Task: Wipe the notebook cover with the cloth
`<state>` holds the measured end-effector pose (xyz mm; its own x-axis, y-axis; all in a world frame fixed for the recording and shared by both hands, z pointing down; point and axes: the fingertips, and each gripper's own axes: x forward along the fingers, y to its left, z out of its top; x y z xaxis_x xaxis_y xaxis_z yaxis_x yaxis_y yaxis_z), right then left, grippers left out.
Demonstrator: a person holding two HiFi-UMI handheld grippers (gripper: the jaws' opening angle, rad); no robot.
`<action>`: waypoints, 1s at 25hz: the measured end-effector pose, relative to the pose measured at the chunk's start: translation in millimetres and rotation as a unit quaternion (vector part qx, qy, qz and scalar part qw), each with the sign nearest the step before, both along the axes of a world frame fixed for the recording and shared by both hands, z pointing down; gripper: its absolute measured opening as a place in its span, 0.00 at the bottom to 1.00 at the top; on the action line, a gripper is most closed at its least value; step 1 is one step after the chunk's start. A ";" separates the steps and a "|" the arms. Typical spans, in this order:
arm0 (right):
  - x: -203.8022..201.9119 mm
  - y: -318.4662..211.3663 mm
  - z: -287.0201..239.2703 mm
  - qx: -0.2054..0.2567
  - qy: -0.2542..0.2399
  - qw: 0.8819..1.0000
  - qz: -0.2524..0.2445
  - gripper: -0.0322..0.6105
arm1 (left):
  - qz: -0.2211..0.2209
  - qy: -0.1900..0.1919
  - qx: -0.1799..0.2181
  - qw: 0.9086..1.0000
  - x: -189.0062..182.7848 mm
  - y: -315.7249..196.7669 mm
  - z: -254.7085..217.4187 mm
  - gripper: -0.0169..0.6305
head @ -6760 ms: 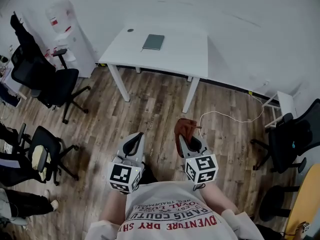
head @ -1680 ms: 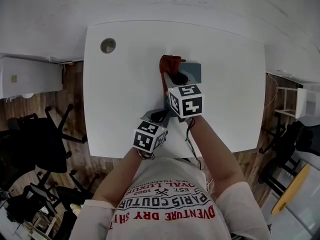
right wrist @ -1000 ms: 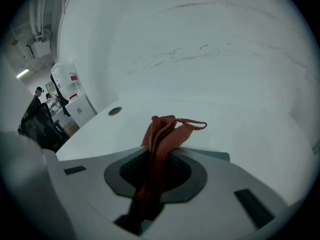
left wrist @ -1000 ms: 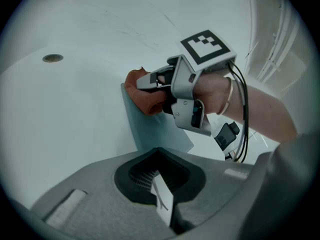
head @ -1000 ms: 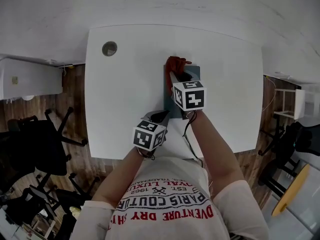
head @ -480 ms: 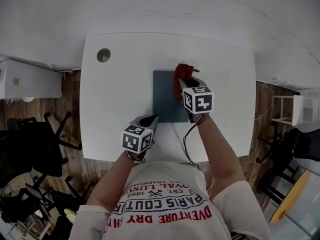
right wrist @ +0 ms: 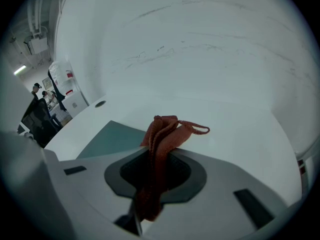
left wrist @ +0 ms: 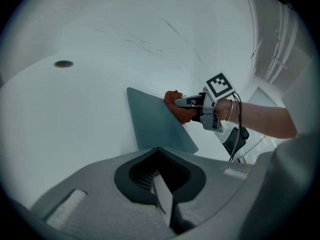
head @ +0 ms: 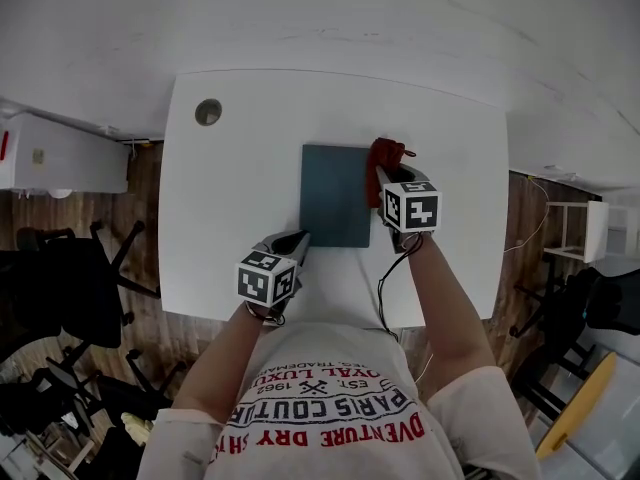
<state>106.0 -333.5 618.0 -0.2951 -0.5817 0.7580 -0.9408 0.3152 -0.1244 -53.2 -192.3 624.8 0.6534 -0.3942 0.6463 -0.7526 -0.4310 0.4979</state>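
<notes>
A dark teal notebook (head: 336, 195) lies flat in the middle of the white table (head: 230, 198). My right gripper (head: 392, 171) is shut on a red-brown cloth (head: 383, 156), which hangs over the notebook's right edge. In the right gripper view the cloth (right wrist: 161, 144) sticks up from between the shut jaws, with the notebook (right wrist: 110, 139) to the left. My left gripper (head: 293, 241) rests near the notebook's near left corner, its jaws shut with nothing held. From the left gripper view the notebook (left wrist: 155, 121) lies ahead and the cloth (left wrist: 178, 105) sits at its far right.
A round cable hole (head: 208, 111) sits at the table's far left corner. A white unit (head: 60, 153) stands left of the table. Office chairs (head: 85, 268) stand on the wood floor to the left and right (head: 585, 308). The wall runs behind the table.
The right gripper slid the cloth from the notebook's top to its right edge. The left gripper stayed by the near left corner.
</notes>
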 end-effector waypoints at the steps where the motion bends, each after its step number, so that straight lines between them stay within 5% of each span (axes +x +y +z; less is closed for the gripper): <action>1: 4.2 1.8 1.2 -0.003 0.002 1.000 0.003 0.17 | 0.000 0.000 0.000 1.000 -0.1 0.3 -0.1 0.04; 10: 13.8 15.3 -18.1 0.017 -0.028 0.999 0.039 0.17 | 0.000 0.004 -0.004 1.000 0.4 0.5 0.3 0.04; 16: -46.0 27.9 -50.3 0.037 -0.075 0.996 -0.002 0.17 | 0.002 0.012 -0.014 1.000 1.1 -0.1 0.4 0.04; 25: -138.3 56.9 -33.7 -0.011 -0.114 0.992 -0.058 0.17 | 0.003 0.013 -0.013 1.000 0.9 0.4 -1.0 0.04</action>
